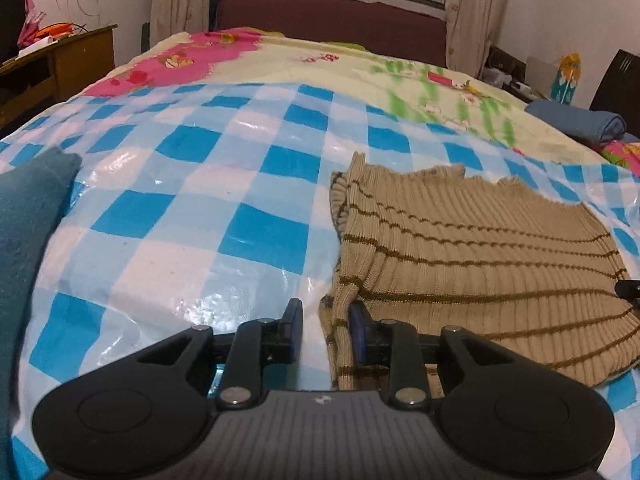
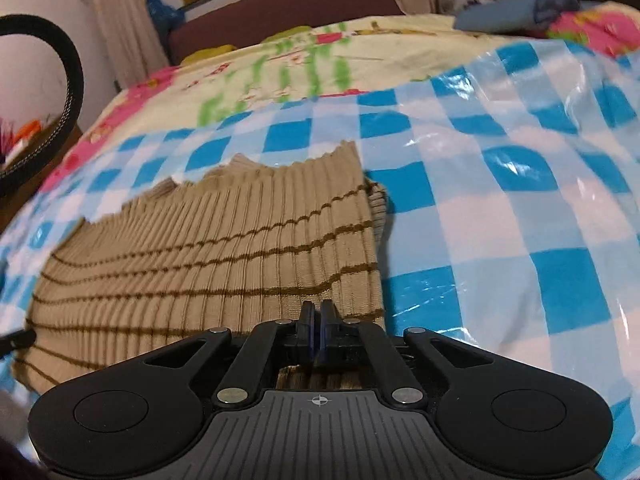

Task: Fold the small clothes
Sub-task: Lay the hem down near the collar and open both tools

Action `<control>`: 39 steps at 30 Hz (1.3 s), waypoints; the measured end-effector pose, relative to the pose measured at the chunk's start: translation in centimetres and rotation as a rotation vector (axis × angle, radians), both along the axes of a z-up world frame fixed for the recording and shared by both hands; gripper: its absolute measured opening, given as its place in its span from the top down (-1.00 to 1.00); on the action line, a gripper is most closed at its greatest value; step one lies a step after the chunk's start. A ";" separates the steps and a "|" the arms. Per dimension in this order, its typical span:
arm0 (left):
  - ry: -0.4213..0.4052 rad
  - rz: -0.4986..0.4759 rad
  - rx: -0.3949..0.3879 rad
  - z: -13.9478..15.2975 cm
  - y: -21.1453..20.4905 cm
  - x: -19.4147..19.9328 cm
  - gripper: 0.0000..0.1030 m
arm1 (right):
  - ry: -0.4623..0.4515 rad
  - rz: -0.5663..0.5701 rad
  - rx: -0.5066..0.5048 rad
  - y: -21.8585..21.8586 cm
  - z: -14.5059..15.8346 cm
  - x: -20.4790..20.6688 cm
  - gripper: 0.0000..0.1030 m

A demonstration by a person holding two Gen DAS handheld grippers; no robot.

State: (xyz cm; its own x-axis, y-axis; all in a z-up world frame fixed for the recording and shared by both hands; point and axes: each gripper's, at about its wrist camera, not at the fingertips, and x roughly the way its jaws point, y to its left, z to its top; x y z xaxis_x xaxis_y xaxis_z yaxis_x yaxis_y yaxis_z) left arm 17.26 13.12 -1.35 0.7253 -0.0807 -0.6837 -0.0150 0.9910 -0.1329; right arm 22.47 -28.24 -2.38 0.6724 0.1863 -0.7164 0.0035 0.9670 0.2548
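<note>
A beige ribbed knit garment (image 1: 480, 260) with thin brown stripes lies flat on the blue-and-white checked plastic sheet (image 1: 240, 208). My left gripper (image 1: 326, 322) hovers at the garment's near left edge and is open. That edge lies between the fingers, and the left pad stands clear of the cloth. In the right wrist view the same garment (image 2: 208, 256) fills the left half. My right gripper (image 2: 316, 316) is shut over the garment's near right corner, pads together, with no cloth visible between them.
A teal cloth (image 1: 24, 224) lies at the sheet's left edge. A folded blue garment (image 2: 516, 8) rests on the far right of the floral bedspread (image 1: 340, 68). A wooden desk (image 1: 60, 60) stands to the left, and a headboard (image 1: 332, 24) at the back. A black cable (image 2: 68, 92) loops at the left.
</note>
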 end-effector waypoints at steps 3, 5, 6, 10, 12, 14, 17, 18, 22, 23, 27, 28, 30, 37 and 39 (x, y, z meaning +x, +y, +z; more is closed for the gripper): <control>-0.003 0.036 -0.069 0.3 0.5 -0.4 0.35 | -0.042 -0.006 -0.017 0.6 1.3 -0.6 0.77; -0.022 0.037 -0.090 0.8 0.3 -1.0 0.36 | -0.073 0.002 -0.013 1.0 2.2 -1.6 0.77; -0.040 0.023 -0.094 1.0 0.0 -1.4 0.36 | -0.081 0.004 0.003 1.1 2.4 -2.1 0.77; -0.058 -0.016 -0.073 1.1 -1.1 -2.1 0.36 | -0.079 0.000 0.007 0.8 1.7 -3.9 0.77; -0.007 -0.003 -0.055 0.3 -1.1 -1.7 0.35 | -0.051 -0.038 0.028 -0.2 0.9 -4.3 0.77; 0.041 0.014 -0.023 -0.8 -1.0 -1.5 0.35 | -0.022 -0.074 0.023 -0.9 -0.1 -4.6 0.78; 0.041 0.008 -0.011 -0.7 -1.1 -2.0 0.35 | 0.006 -0.087 0.008 -1.6 -1.1 -4.7 0.83; 0.035 0.010 -0.011 -0.4 -1.2 -2.2 0.35 | 0.014 -0.099 0.014 -1.9 -1.1 -4.7 0.84; -0.019 0.024 -0.037 0.9 -1.1 -3.2 0.35 | -0.033 -0.080 0.007 -1.4 0.7 -6.1 0.77; -0.029 0.024 -0.040 1.1 -1.2 -3.3 0.35 | -0.039 -0.072 0.003 -1.2 0.9 -6.4 0.77; -0.017 0.019 -0.041 1.2 -1.7 -2.8 0.35 | 0.031 -0.108 0.000 -1.8 -0.8 -5.5 0.77; 0.005 0.020 -0.032 0.9 -1.8 -2.5 0.35 | 0.058 -0.130 -0.003 -2.1 -1.4 -5.1 0.76; 0.072 0.035 -0.009 -0.3 -1.7 -1.8 0.35 | 0.069 -0.145 0.023 -2.4 -1.6 -4.9 0.76; 0.024 0.081 -0.094 0.5 -1.0 -3.9 0.35 | 0.012 -0.104 -0.010 -1.5 1.8 -6.4 0.75; 0.021 0.090 -0.121 0.4 -1.0 -4.3 0.35 | 0.001 -0.062 -0.006 -0.5 2.8 -6.1 0.75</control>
State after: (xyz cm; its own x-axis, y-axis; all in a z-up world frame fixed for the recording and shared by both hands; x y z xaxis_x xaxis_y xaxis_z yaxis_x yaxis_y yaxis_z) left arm 12.94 12.12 -0.95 0.7189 -0.0986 -0.6880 -0.1070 0.9624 -0.2497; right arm 16.35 -28.71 0.46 0.6818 0.1399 -0.7180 0.0639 0.9664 0.2490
